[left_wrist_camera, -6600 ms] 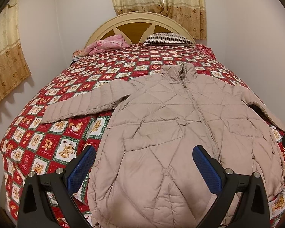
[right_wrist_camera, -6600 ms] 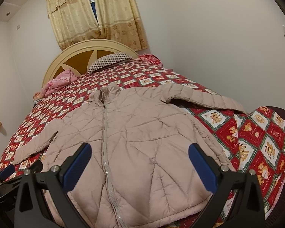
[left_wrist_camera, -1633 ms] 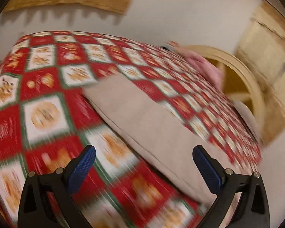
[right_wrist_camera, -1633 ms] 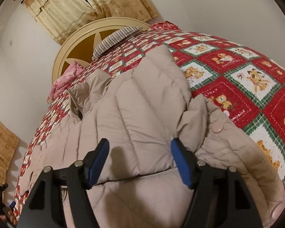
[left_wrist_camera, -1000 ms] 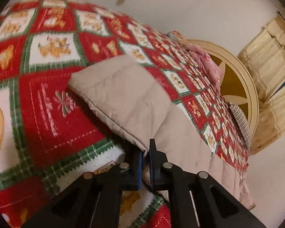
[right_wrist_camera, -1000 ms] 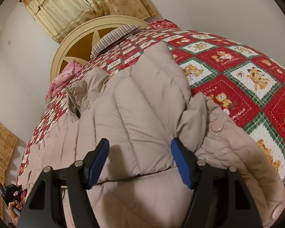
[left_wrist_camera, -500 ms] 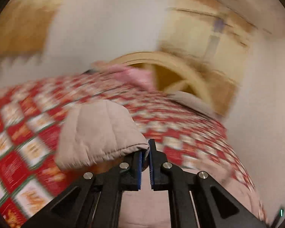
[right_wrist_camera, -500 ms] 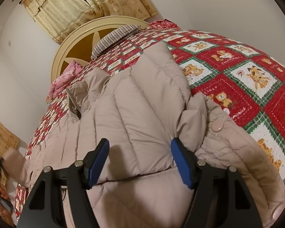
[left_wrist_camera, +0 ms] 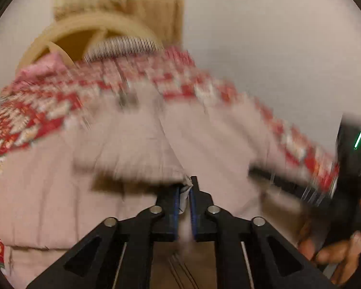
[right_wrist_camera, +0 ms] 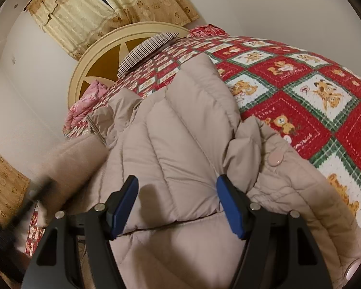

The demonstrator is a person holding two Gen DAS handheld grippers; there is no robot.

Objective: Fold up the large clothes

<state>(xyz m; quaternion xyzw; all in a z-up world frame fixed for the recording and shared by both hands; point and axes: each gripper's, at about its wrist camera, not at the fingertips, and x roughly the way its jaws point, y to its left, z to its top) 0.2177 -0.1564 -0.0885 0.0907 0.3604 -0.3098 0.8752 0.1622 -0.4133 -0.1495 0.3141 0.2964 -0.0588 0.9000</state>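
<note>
A beige quilted jacket (right_wrist_camera: 175,149) lies on the bed; its right sleeve is folded in over the body. My right gripper (right_wrist_camera: 178,204) is open, jaws apart just above the folded sleeve and not holding it. My left gripper (left_wrist_camera: 184,192) is shut on the cuff of the other jacket sleeve (left_wrist_camera: 142,154) and holds it lifted over the jacket's body (left_wrist_camera: 216,132); this view is blurred by motion. The lifted sleeve also shows blurred in the right wrist view (right_wrist_camera: 77,161), with the left gripper's dark frame below it.
The bed has a red, white and green teddy-bear quilt (right_wrist_camera: 300,89), a striped pillow (right_wrist_camera: 146,48), a pink bundle (right_wrist_camera: 89,98) and a cream round headboard (right_wrist_camera: 103,55). Walls stand close on both sides. The right gripper's body (left_wrist_camera: 349,168) shows at right in the left view.
My left gripper closed on the left sleeve's cuff, lifted it off the quilt and swung it across over the jacket's body. My right gripper has stayed still and open.
</note>
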